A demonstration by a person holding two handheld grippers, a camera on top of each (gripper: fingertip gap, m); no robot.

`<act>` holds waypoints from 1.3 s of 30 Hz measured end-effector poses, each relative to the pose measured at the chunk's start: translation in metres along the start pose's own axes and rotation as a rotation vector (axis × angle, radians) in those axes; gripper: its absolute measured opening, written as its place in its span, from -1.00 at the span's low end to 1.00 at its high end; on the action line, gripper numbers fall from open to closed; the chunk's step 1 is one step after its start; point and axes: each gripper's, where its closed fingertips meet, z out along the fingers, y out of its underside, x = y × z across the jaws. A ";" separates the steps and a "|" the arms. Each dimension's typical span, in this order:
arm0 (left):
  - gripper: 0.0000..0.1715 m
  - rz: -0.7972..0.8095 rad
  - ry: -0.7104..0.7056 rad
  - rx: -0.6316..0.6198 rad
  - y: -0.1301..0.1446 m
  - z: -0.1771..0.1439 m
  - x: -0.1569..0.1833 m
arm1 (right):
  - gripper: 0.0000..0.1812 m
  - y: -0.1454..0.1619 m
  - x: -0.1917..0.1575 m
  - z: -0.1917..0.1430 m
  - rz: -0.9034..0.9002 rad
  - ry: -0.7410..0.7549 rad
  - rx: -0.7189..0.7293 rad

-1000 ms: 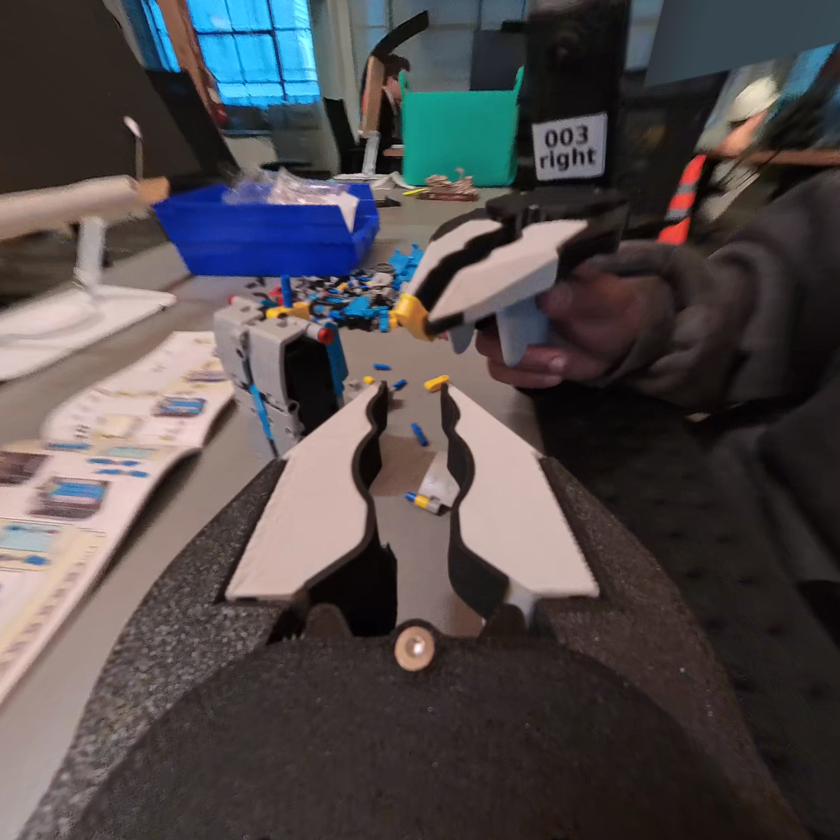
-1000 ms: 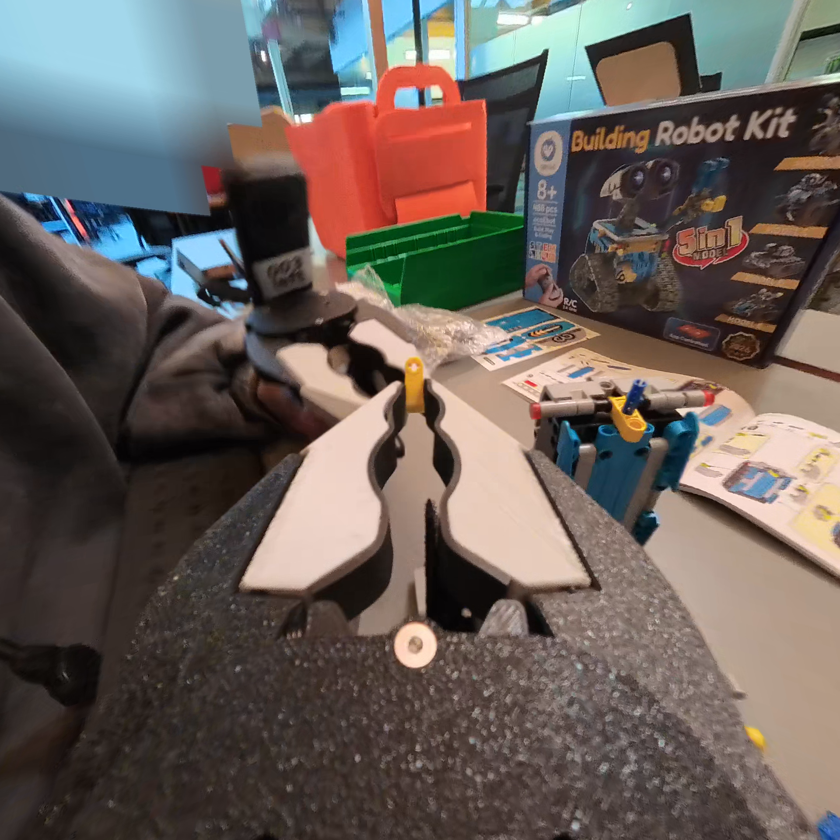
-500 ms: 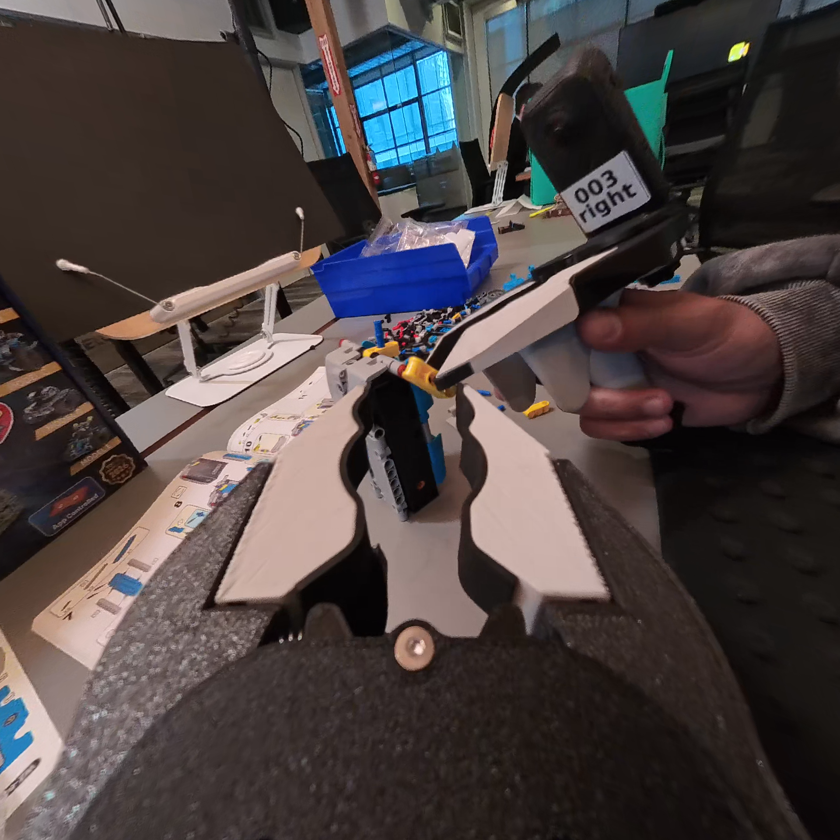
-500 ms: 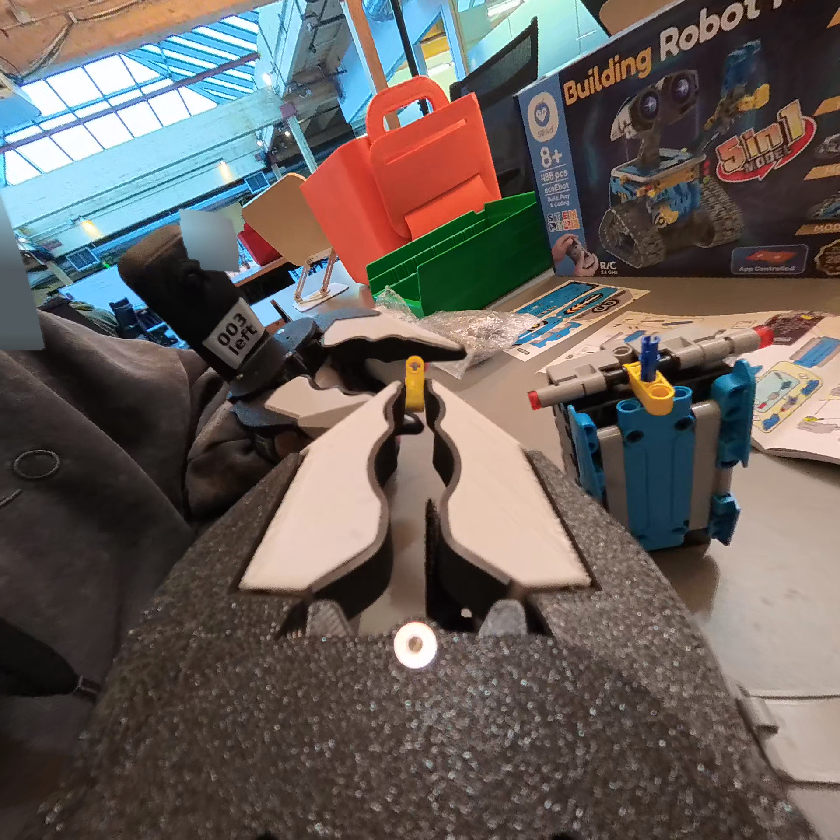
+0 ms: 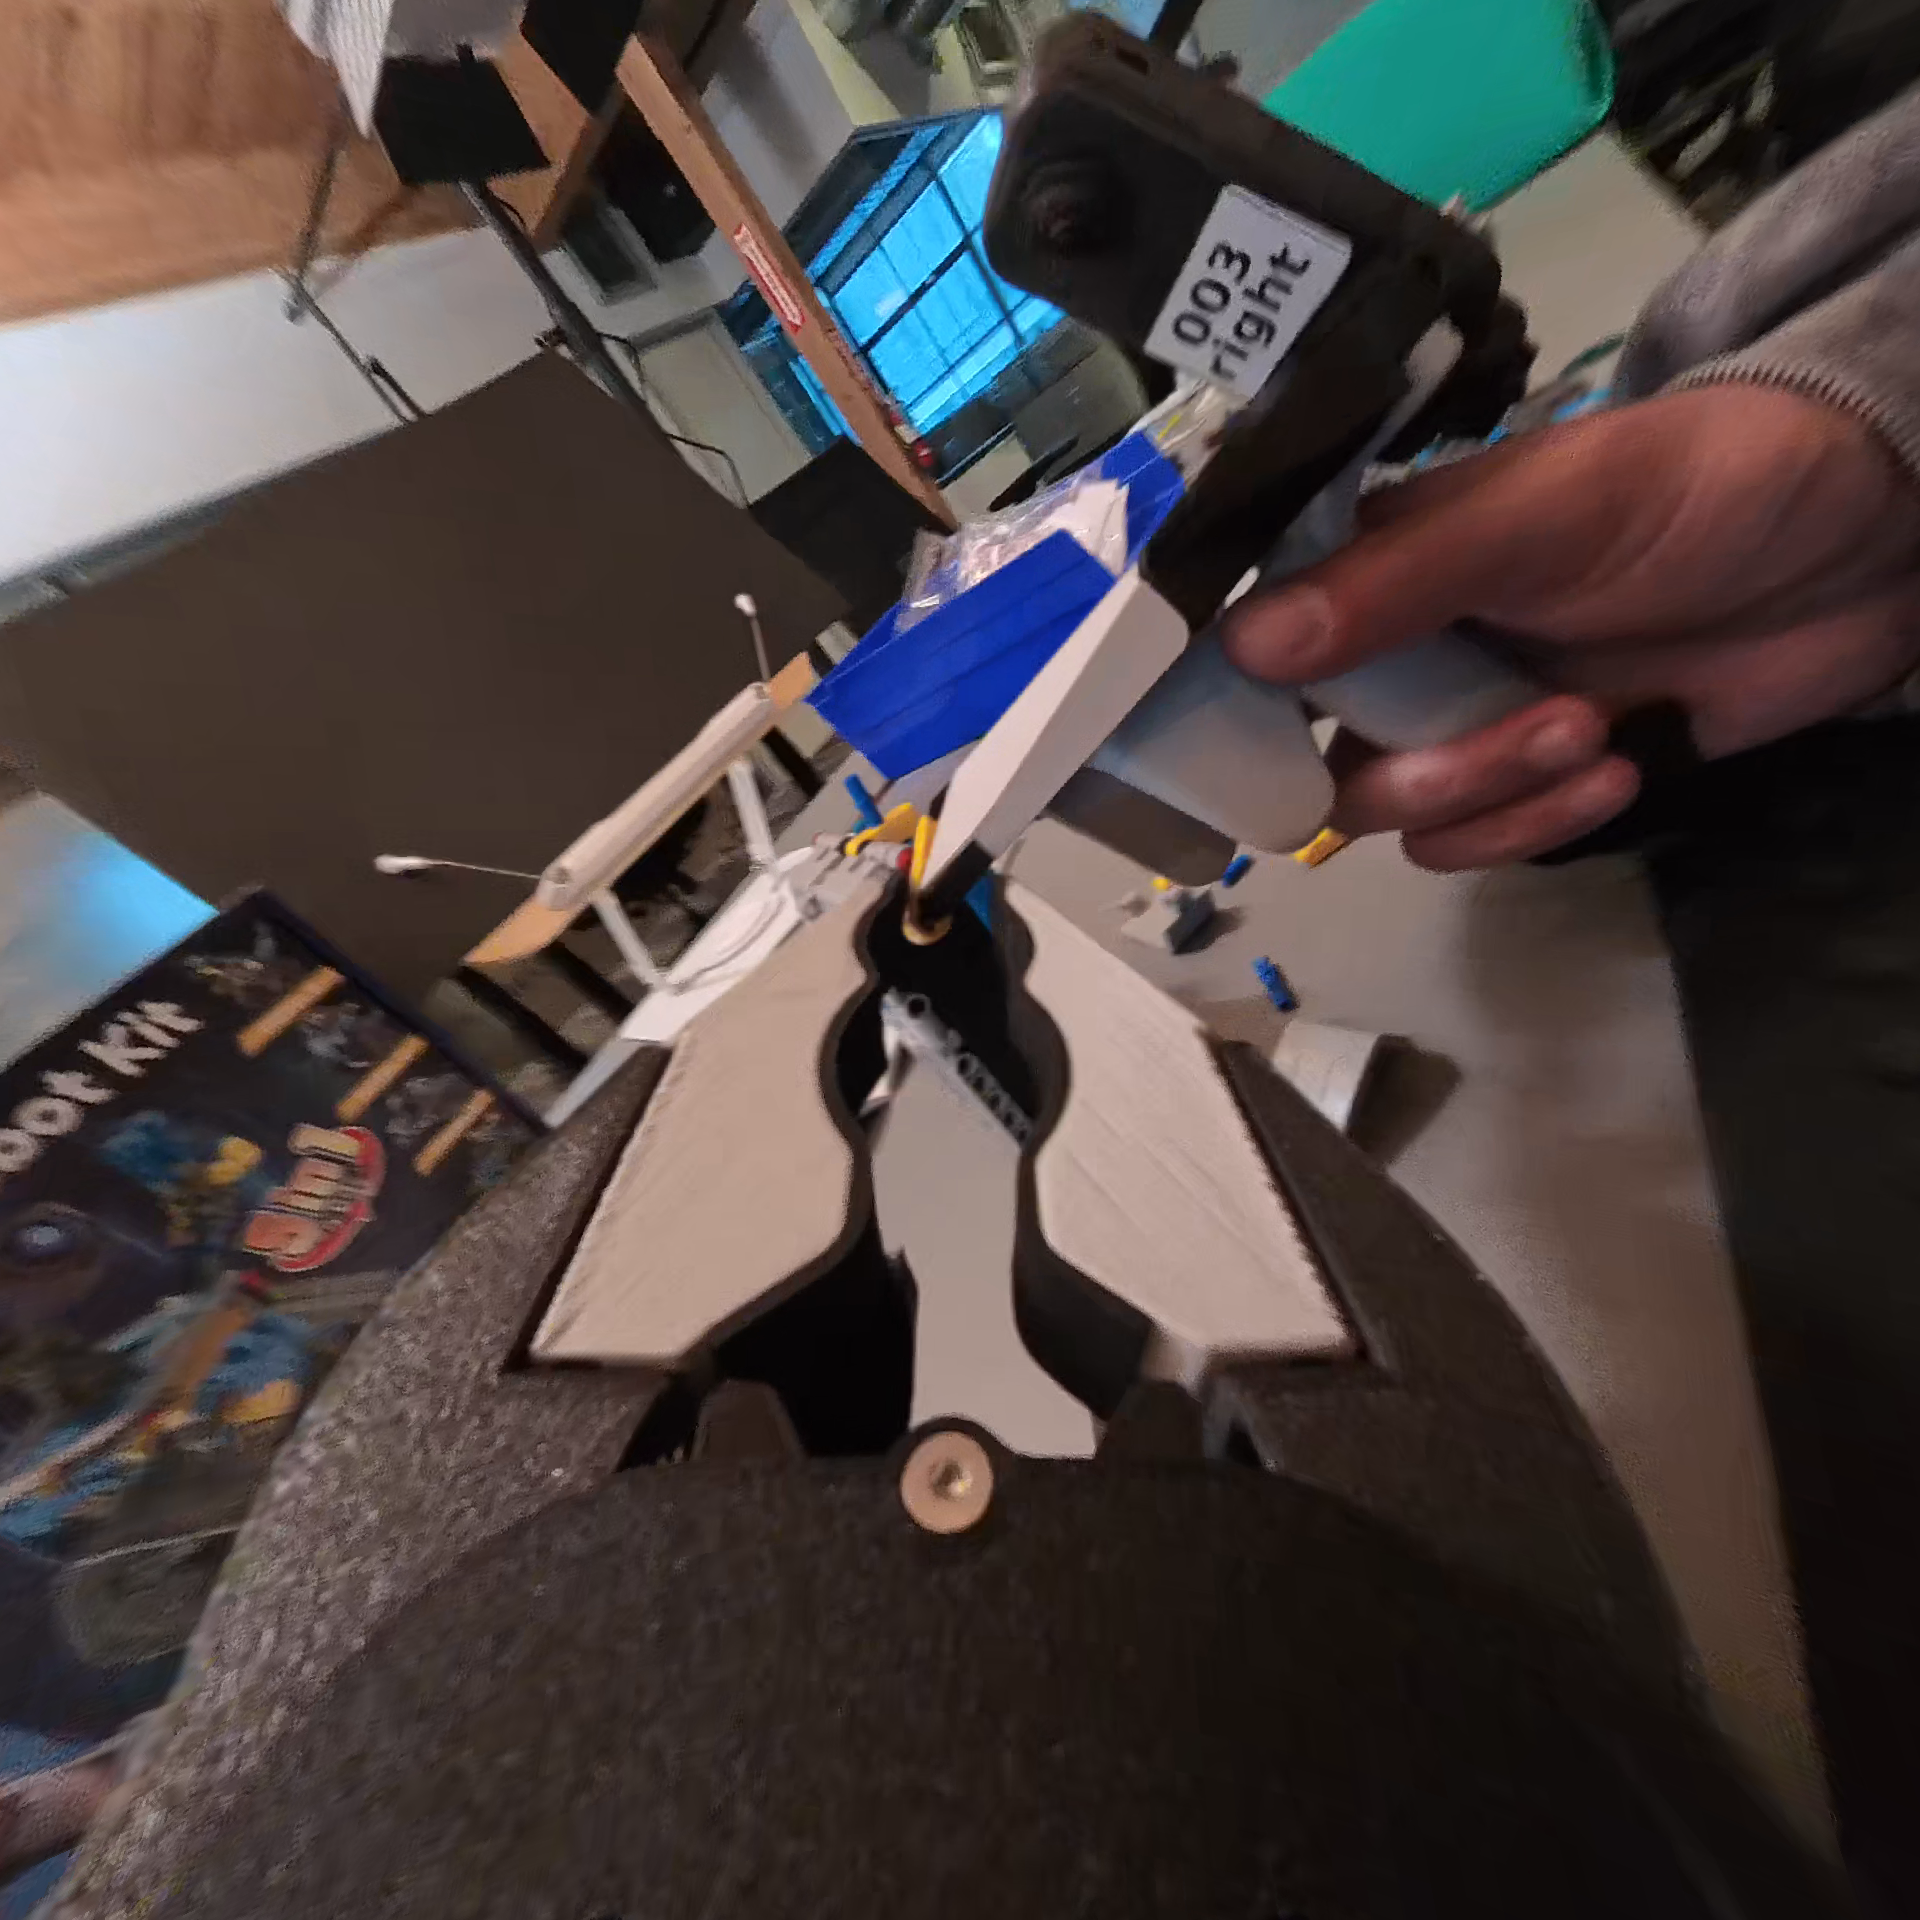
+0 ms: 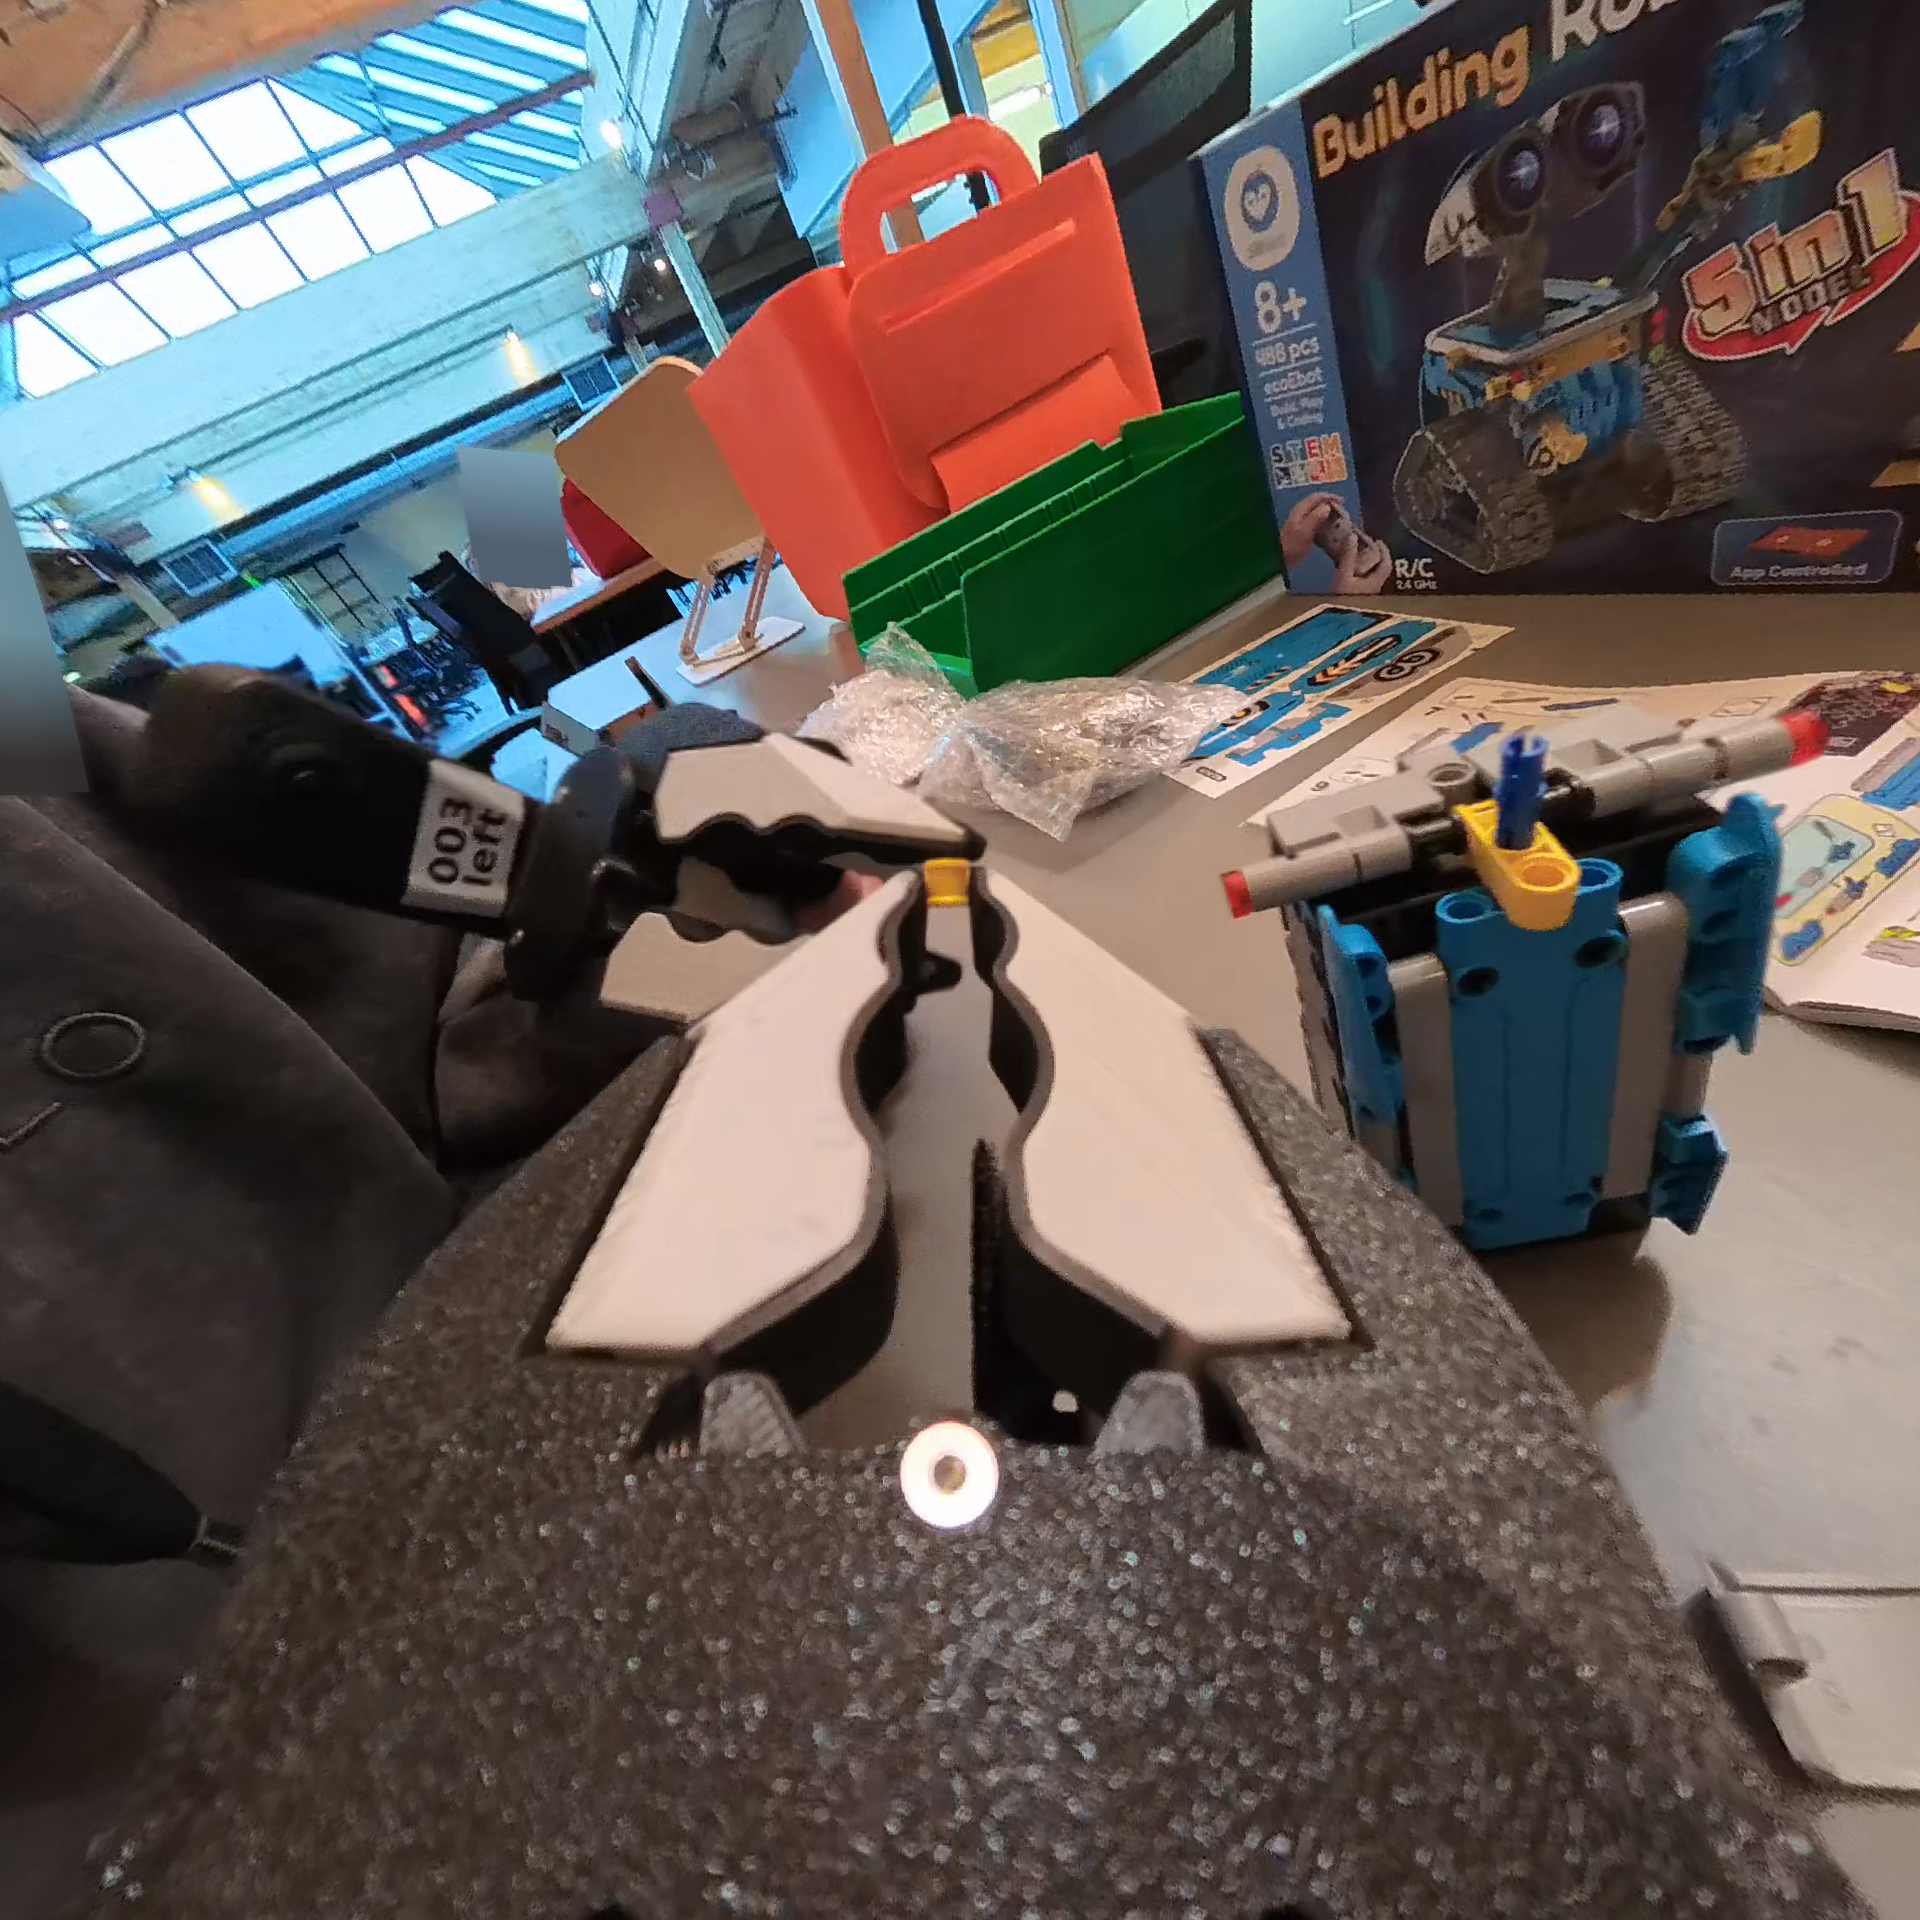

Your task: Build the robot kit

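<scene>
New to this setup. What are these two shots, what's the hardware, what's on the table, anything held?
No robot arm: a person holds two hand-held grippers, each with a camera looking along its jaws.

The left wrist view shows the left gripper, jaws open around a block model, and a hand gripping the right gripper.

The right wrist view shows the right gripper shut on a small yellow piece, with the same block model beside it.

On the table: a kit box, an instruction booklet, a green bin, a plastic bag.
</scene>
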 end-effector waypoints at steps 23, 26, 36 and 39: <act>-0.91 0.260 -0.040 -0.056 0.012 -0.001 0.004 | -0.91 0.008 0.003 -0.004 -0.105 0.063 -0.087; -0.83 0.151 0.003 -0.060 0.012 -0.001 0.008 | -0.92 0.007 0.002 -0.006 -0.232 0.105 -0.101; -0.57 -1.071 0.621 -0.046 0.004 -0.004 0.017 | -0.92 -0.003 0.009 -0.025 -0.680 0.249 -0.071; -0.57 -1.538 0.844 0.130 -0.018 -0.013 -0.003 | -0.92 -0.005 -0.009 -0.023 -0.753 0.175 -0.018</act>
